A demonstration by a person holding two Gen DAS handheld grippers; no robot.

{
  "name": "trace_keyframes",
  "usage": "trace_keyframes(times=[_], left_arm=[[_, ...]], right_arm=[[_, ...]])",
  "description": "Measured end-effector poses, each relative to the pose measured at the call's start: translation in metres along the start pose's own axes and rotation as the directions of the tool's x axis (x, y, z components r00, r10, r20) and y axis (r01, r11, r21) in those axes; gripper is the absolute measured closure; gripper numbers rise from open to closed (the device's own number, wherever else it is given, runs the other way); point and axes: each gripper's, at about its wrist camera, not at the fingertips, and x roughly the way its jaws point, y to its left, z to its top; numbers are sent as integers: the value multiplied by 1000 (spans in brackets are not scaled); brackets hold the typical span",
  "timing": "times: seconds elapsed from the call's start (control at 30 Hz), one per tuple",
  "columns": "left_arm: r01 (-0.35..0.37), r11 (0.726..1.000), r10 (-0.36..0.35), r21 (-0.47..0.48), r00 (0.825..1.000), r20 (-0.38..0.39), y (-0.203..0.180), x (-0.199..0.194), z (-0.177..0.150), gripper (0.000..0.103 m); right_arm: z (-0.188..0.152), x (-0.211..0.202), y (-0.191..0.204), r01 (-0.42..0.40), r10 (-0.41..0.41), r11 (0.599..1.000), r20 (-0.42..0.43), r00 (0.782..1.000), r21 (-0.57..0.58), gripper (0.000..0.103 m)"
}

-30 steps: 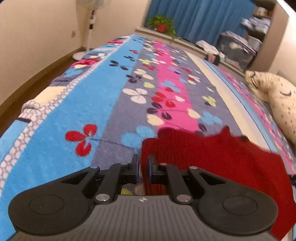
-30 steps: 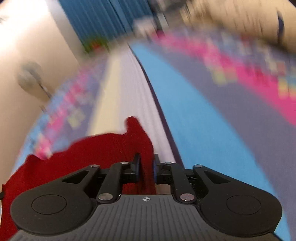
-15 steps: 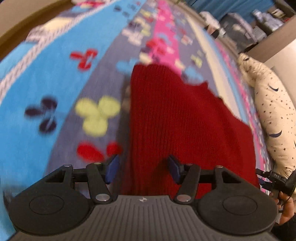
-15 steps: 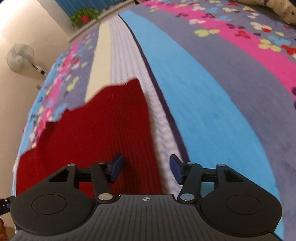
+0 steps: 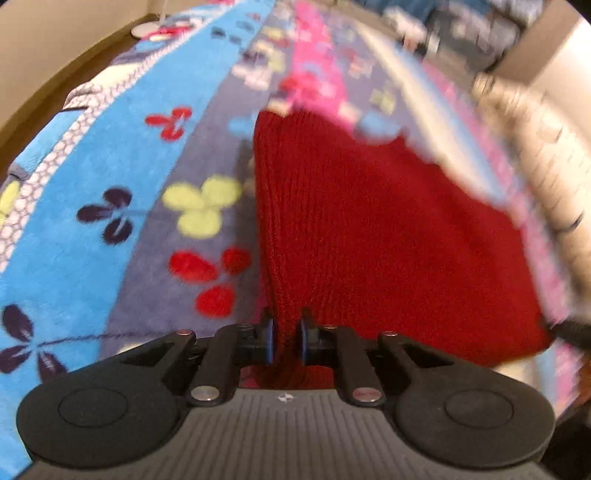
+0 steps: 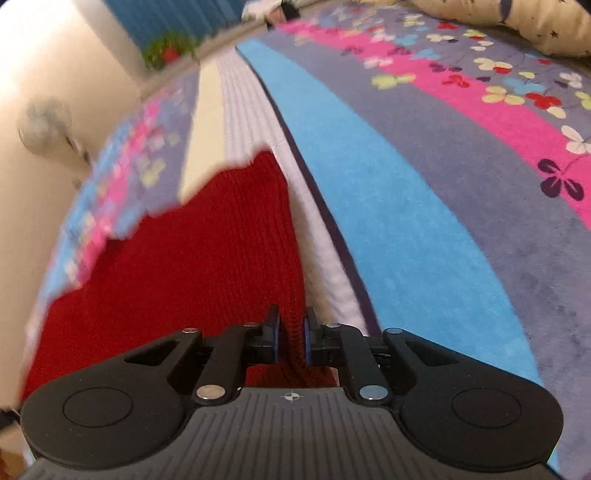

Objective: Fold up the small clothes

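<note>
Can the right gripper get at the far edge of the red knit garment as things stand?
Probably not: the right gripper is shut on the near edge of the red knit garment, so it would have to let go first; nothing lies on the cloth ahead.

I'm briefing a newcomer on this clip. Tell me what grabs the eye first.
The red knit garment dominates both views, spread over the striped floral blanket. The left gripper pinches its near left edge and the right gripper its near right edge. A star-print pillow lies far right.
</note>
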Motion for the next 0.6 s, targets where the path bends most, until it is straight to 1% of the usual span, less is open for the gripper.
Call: trace_keyframes(times=[0.03,0.07,0.1,0.13,0.17,0.2,0.23,0.27,0.3,0.33,0.37,0.4,0.43,0.47,0.5,0.53,0.57,0.6], left_arm=[[-20,1000,20,19,1000,-1,-4,0,-1,83],[-43,998,42,38,999,21,-8,-3,-1,78],[-77,995,73,60,995,68,-13,-11,-3,78],[-104,991,92,84,987,134,-19,-21,-6,78],[-109,988,87,110,978,189,-24,-30,-10,77],[-88,986,56,140,974,217,-30,-36,-13,77],[-70,984,32,165,975,220,-34,-36,-16,77],[-70,979,30,193,979,201,-38,-32,-18,77],[-93,971,58,219,985,162,-40,-23,-20,77],[-112,966,86,234,989,117,-41,-14,-22,77],[-119,964,102,239,991,82,-40,-7,-24,77],[-129,962,110,239,990,92,-42,-8,-25,77],[-133,964,108,233,988,114,-43,-13,-26,76],[-120,969,91,214,986,142,-44,-21,-27,73],[-97,977,65,189,984,166,-43,-29,-30,65],[-80,981,47,176,982,185,-44,-35,-34,62],[-71,982,35,173,978,206,-47,-42,-39,56],[-74,980,33,183,975,220,-51,-46,-42,50]], right_arm=[[-2,6,-2,15,-15,1000,-30,999,11,90],[-2,6,-4,18,-17,999,-30,999,28,87],[-2,1,-2,18,-18,999,-13,1000,32,87],[-2,-8,1,20,-21,1000,24,999,20,87],[-4,-17,5,24,-24,1000,67,997,7,86],[-7,-29,9,32,-31,999,121,992,-5,86],[-9,-38,13,34,-29,999,171,985,-26,85],[-11,-43,18,25,-14,998,195,981,-58,84],[-11,-41,22,16,3,995,194,981,-95,84],[-12,-34,25,11,10,992,164,986,-124,84],[-14,-25,27,18,-2,990,115,993,-138,79],[-16,-13,27,51,-43,988,57,997,-146,79],[-19,-5,24,97,-94,985,26,995,-145,79],[-20,-7,23,125,-120,984,42,992,-125,77],[-18,-13,22,128,-121,987,73,990,-99,75],[-16,-22,23,101,-90,991,116,989,-88,75],[-16,-28,24,80,-66,992,147,987,-93,74],[-16,-29,27,77,-59,991,155,986,-112,69]])
